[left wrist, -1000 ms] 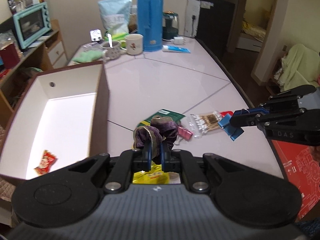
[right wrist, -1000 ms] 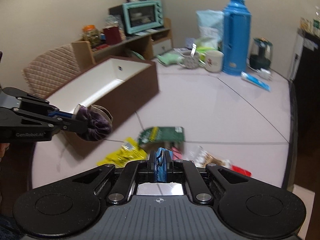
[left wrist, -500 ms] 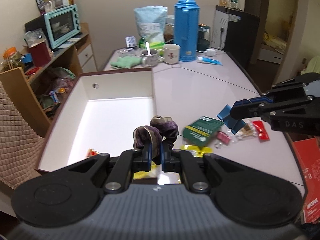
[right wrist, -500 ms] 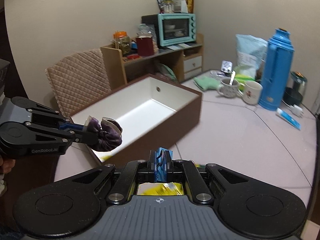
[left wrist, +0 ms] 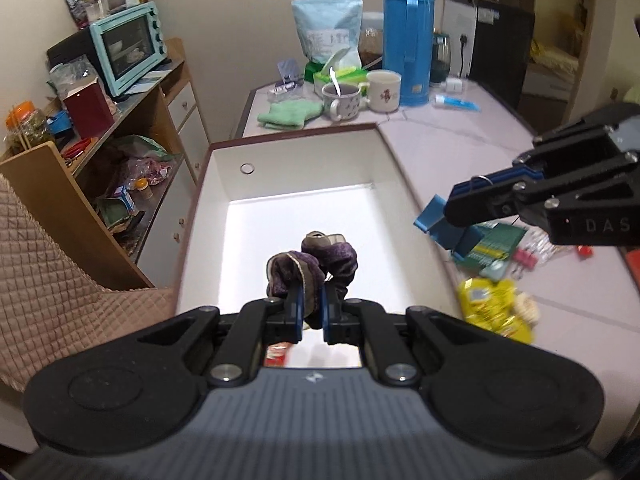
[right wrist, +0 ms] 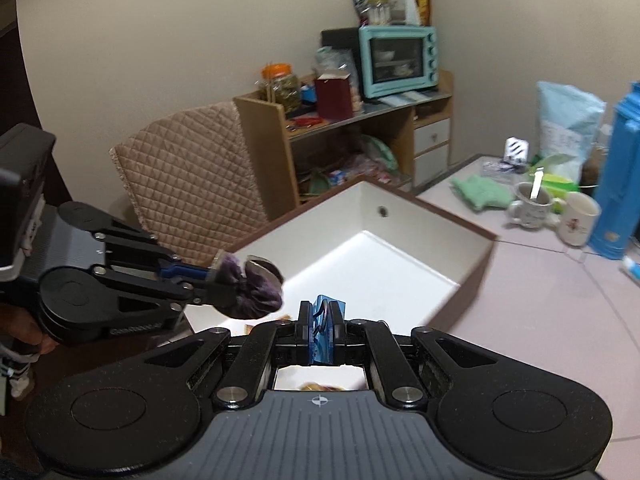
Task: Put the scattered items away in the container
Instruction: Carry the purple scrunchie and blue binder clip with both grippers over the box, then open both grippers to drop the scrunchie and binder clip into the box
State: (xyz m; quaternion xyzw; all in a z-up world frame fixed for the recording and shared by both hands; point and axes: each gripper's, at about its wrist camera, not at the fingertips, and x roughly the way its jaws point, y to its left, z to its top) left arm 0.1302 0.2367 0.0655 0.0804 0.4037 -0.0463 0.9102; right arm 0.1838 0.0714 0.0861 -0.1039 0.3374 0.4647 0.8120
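Two loads are ready for release: the left tongs (left wrist: 311, 314) are clamped on a purple scrunchie (left wrist: 312, 266) above the container (left wrist: 304, 168) floor, and the right tongs (right wrist: 322, 334) are clamped on a blue binder clip (right wrist: 325, 334) near its rim. Recommended: carry the clip fully past the wall, lower both, then part the tongs so nothing bounces onto the desk (left wrist: 480, 140).

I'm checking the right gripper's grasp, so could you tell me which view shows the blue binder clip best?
The left wrist view: the blue binder clip shows side-on in the right gripper. The right wrist view shows only its edge.
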